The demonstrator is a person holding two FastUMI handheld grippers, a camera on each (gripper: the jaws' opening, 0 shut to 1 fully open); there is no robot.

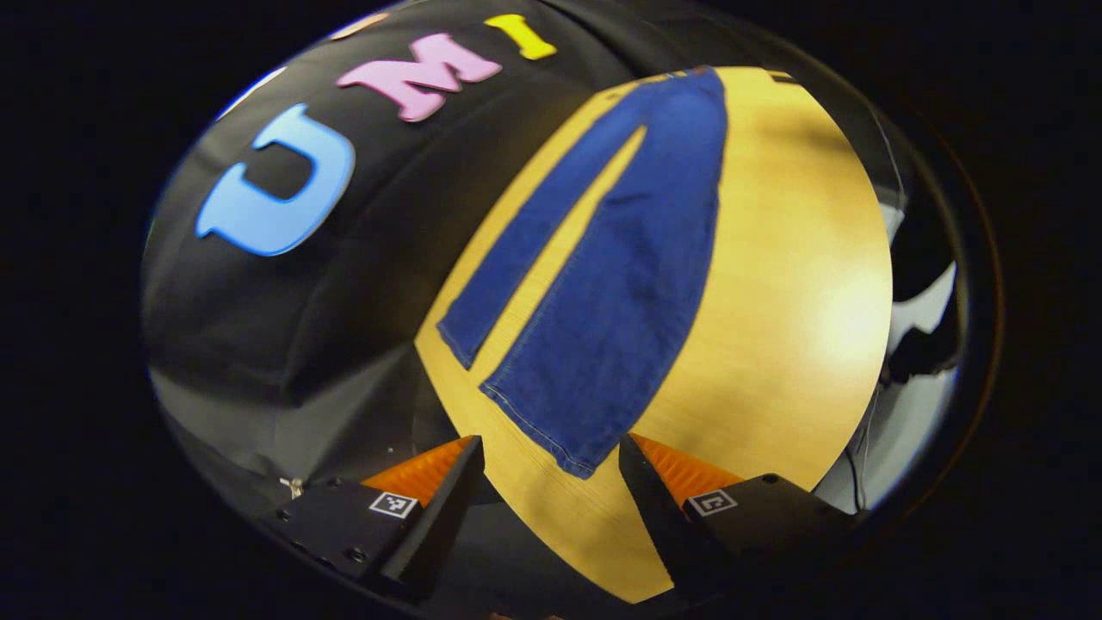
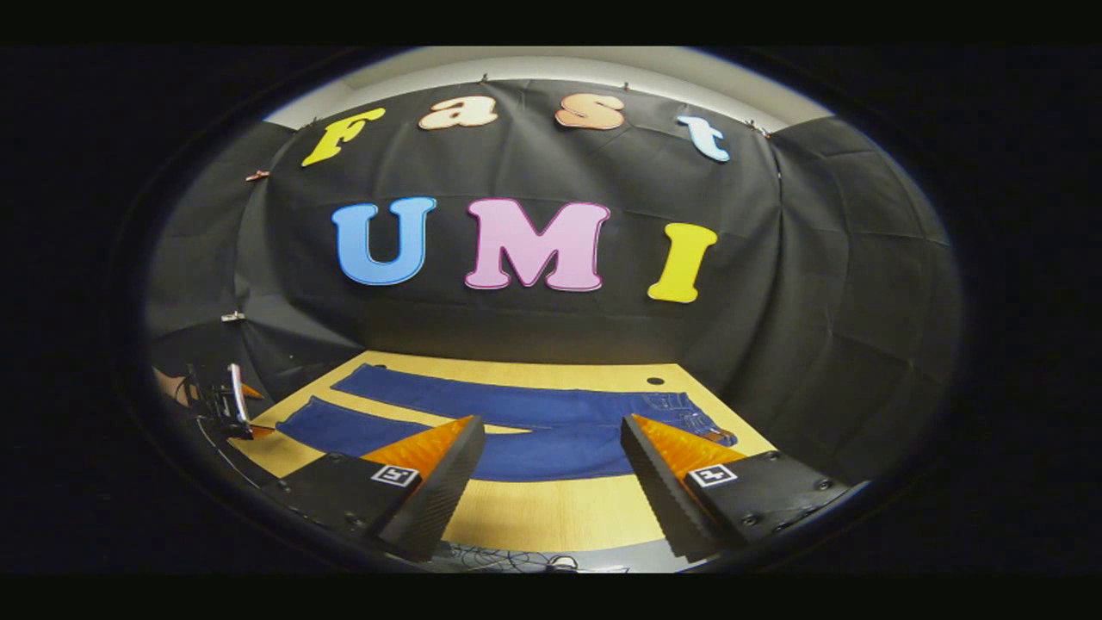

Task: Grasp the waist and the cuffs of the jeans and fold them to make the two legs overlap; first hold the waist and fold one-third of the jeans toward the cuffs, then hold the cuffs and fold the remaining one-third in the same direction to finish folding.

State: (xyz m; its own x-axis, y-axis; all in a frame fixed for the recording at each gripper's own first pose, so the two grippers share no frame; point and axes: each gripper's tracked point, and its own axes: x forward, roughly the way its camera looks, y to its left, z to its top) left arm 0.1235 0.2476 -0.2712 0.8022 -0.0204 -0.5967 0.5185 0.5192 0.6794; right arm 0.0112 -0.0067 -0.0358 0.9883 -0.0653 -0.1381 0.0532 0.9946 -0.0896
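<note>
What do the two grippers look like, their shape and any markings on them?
Left gripper: two wedge-shaped fingers with ribbed inner pads, tapering to points. Each sits on a black block with screws and a small square black-and-white marker. Right gripper has the same build, with ribbed fingers and a square marker on each block.

bare table (image 2: 551,508) beside flat jeans (image 2: 551,430), booth wall (image 2: 551,336) close behind
</note>
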